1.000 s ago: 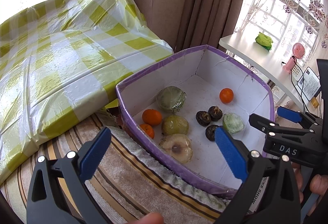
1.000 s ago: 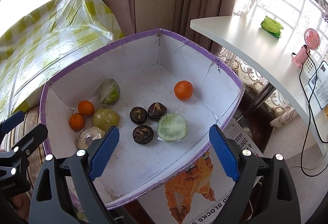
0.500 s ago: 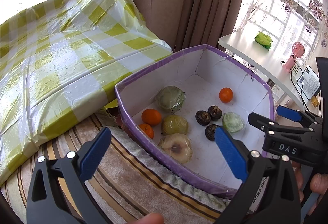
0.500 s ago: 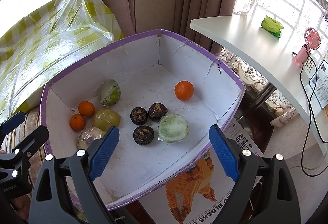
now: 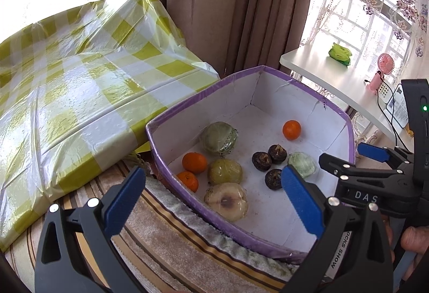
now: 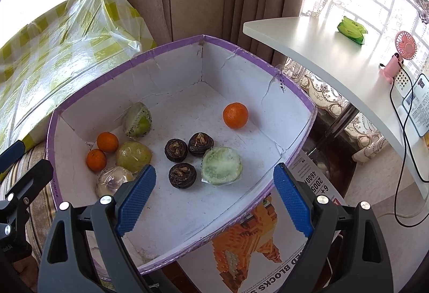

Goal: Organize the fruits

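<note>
A white box with a purple rim (image 5: 171,116) (image 6: 295,86) holds the fruit. Inside lie three oranges: two at the left (image 6: 107,142) (image 6: 96,159) and one apart at the right (image 6: 235,115) (image 5: 291,129). Three dark round fruits (image 6: 182,175) (image 5: 273,179) cluster in the middle. Several wrapped green and pale fruits lie around them (image 6: 221,165) (image 5: 218,138) (image 5: 226,201). My left gripper (image 5: 211,201) is open and empty above the box's near left edge. My right gripper (image 6: 214,199) is open and empty above the box's near side, and shows at the right in the left wrist view (image 5: 356,156).
A yellow-checked plastic-covered block (image 5: 67,84) lies left of the box. A striped cloth (image 5: 187,244) is under the box's near edge. A white desk (image 6: 335,51) at the right carries a green packet (image 6: 351,30) and a pink fan (image 6: 399,57). Curtains hang behind.
Both grippers stay open and almost still; the view has shifted only very slightly. The fruit has not moved.
</note>
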Demonstrator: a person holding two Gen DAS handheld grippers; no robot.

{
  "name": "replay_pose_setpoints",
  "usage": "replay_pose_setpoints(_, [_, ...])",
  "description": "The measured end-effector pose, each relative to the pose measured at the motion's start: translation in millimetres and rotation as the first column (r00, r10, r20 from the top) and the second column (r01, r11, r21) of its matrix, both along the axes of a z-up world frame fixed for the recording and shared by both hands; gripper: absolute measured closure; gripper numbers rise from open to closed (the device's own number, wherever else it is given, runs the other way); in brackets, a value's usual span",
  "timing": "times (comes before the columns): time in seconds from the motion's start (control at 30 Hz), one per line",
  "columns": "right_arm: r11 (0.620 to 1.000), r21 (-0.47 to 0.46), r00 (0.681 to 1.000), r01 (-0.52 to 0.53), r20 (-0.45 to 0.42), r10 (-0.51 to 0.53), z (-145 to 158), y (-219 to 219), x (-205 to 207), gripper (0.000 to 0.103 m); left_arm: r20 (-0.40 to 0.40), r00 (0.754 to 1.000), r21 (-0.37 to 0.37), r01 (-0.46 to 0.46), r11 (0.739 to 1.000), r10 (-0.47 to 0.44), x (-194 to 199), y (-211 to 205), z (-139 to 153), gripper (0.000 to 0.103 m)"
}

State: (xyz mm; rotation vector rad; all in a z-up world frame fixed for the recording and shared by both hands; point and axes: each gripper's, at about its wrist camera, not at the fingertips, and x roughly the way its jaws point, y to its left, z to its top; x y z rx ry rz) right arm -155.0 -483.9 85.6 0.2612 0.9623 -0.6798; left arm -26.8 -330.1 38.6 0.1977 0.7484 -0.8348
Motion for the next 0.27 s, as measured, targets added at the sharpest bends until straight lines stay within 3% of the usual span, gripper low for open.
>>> replay_pose_setpoints(0.13, [0.999,0.000,0.999,-0.035,0.027,0.035,8,11,8,0.017,-0.049,0.999,-0.030,0.001,1.000,-0.003,9,15,8,0.002])
replay_pose_setpoints(0.27, [0.988,0.026,0.985,-0.151,0.086,0.148,23,42,32,0.017,-0.041,0.996,-0.037,-0.082,0.996,0.081,19,61,22,0.002])
